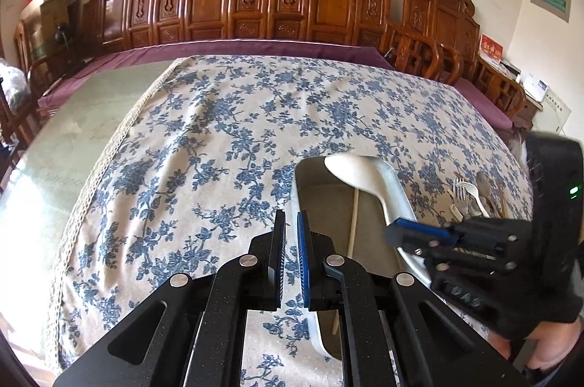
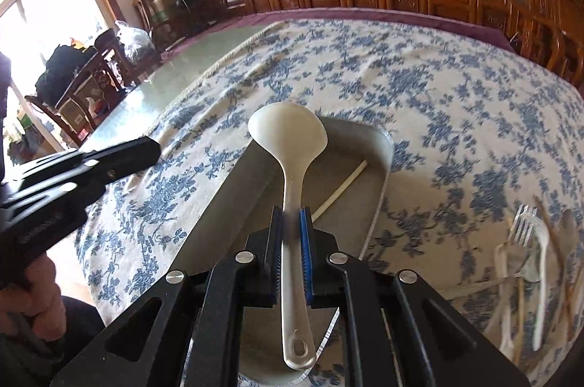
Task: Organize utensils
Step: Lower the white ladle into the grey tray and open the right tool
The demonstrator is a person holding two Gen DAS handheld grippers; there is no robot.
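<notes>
In the left wrist view, the left claw (image 1: pixel 291 233) sits with its pads nearly together and nothing between them, poised above the floral tablecloth (image 1: pixel 219 139) that covers the tabletop. To its right stands a grey rectangular tray (image 1: pixel 396 182); one thin pale stick, probably a chopstick (image 1: pixel 353 223), lies on the tray floor. The right claw (image 1: pixel 401 229) reaches in from the right edge, clamped on the handle of a white ladle-type serving spoon (image 1: pixel 352 170), whose bowl is over the far end of the tray. Beyond the tray, near the right edge, a loose pile of utensils (image 1: pixel 474 197) rests on the cloth; a fork and a spoon are distinguishable there. In the right wrist view, the right claw (image 2: pixel 291 223) is closed on the serving spoon (image 2: pixel 292 146) at mid-handle, with the bowl pointing away and the hanging hole toward the camera. The spoon is held above the tray (image 2: pixel 385 161), not yet resting in it. The chopstick (image 2: pixel 339 192) lies diagonally inside the tray. The left claw (image 2: pixel 146 150) appears at the left edge, clear of the tray. The utensil pile (image 2: pixel 525 263) lies to the right on the tablecloth (image 2: pixel 438 95), well apart from the tray; it includes a clear fork, white plastic pieces and wooden sticks, blurred. Judgement: the task is at an early stage, with one item stowed, one in transit, and most of the pile still to be transferred.
</notes>
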